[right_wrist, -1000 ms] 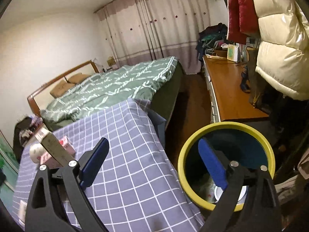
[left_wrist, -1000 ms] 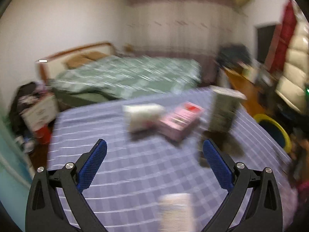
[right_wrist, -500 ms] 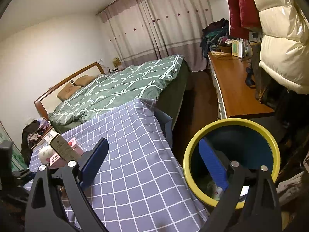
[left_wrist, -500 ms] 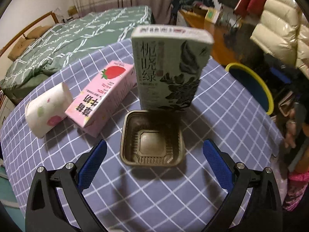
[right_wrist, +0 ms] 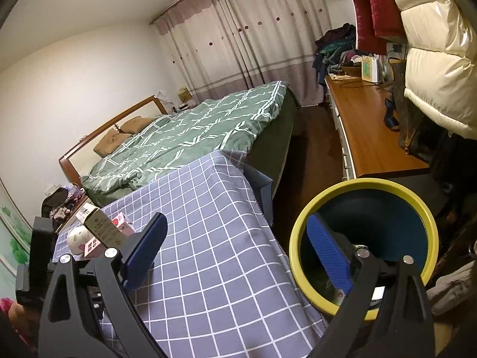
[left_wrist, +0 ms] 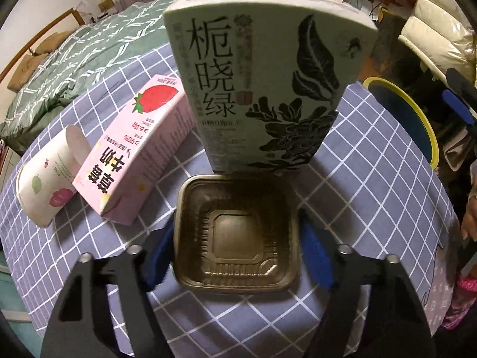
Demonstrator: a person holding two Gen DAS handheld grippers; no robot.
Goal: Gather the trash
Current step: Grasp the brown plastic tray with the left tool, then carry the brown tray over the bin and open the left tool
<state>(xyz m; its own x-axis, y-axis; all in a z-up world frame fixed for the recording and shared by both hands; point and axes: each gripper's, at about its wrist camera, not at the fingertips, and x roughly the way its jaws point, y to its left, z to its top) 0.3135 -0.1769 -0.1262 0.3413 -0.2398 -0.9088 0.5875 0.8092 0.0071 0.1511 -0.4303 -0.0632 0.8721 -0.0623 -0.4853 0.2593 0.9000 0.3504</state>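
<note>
A brown plastic tray [left_wrist: 235, 232] lies on the purple checked tablecloth [left_wrist: 372, 194], between the blue pads of my left gripper [left_wrist: 238, 253]. The jaws are closing, with the pads right at the tray's two sides and the tray undeformed. Just behind it stands a pale green tea box [left_wrist: 262, 89]. A pink strawberry milk carton [left_wrist: 134, 155] and a paper cup [left_wrist: 50, 179] lie on their sides to the left. My right gripper [right_wrist: 237, 252] hangs open and holds nothing, one finger over the yellow-rimmed blue bin [right_wrist: 298, 232] beside the table.
The bin [left_wrist: 417, 113] stands on the floor off the table's right edge. A green bed [right_wrist: 193, 137] lies beyond the table, and a wooden desk [right_wrist: 366, 131] with hanging coats runs along the right wall. A person's hand [left_wrist: 469, 217] shows at the far right.
My left gripper swung down toward the table and closed in over the brown tray, and its jaws narrowed around it. The right gripper stayed over the bin.
</note>
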